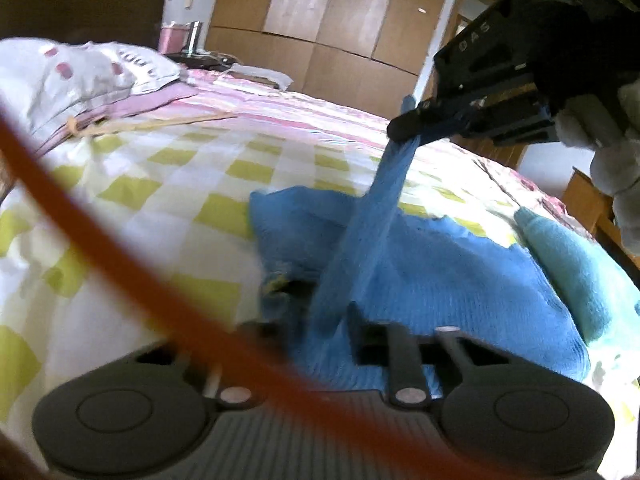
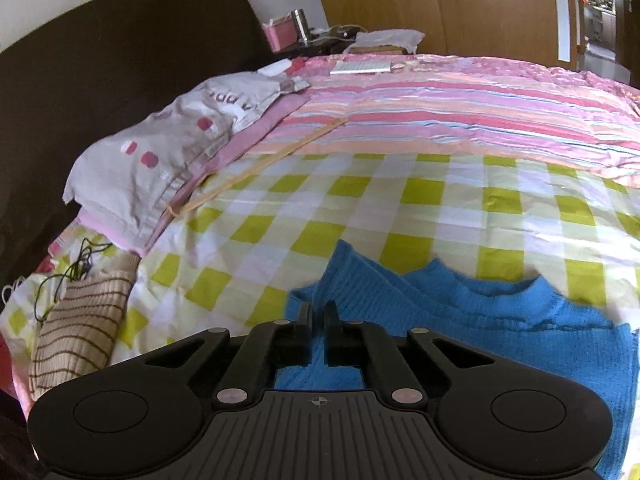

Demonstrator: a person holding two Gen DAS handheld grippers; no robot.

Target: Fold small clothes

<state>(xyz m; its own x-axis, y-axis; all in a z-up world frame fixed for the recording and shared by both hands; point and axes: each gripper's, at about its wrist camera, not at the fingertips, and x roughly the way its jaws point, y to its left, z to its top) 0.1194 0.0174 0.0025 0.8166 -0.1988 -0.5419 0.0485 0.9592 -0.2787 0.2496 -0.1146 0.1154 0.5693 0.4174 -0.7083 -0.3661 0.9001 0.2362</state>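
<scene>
Left wrist view: blue sweater (image 1: 460, 280) lies mostly flat on the checked bed (image 1: 160, 184), centre-right of frame. Right tongs (image 1: 404, 126), upper right, are clamped on a sleeve end, pulling it taut and up off the bed. Left tongs (image 1: 332, 320), bottom centre, are nearly together on the sleeve's near part, though blur hides the pads. Right wrist view: right tongs (image 2: 318, 312) pinch blue knit, sweater body (image 2: 480, 320) spread at lower right. Folding looks barely started: the sleeve isn't laid over yet, body folds remain. Striped garment (image 2: 76, 320) at lower left looks unfolded.
</scene>
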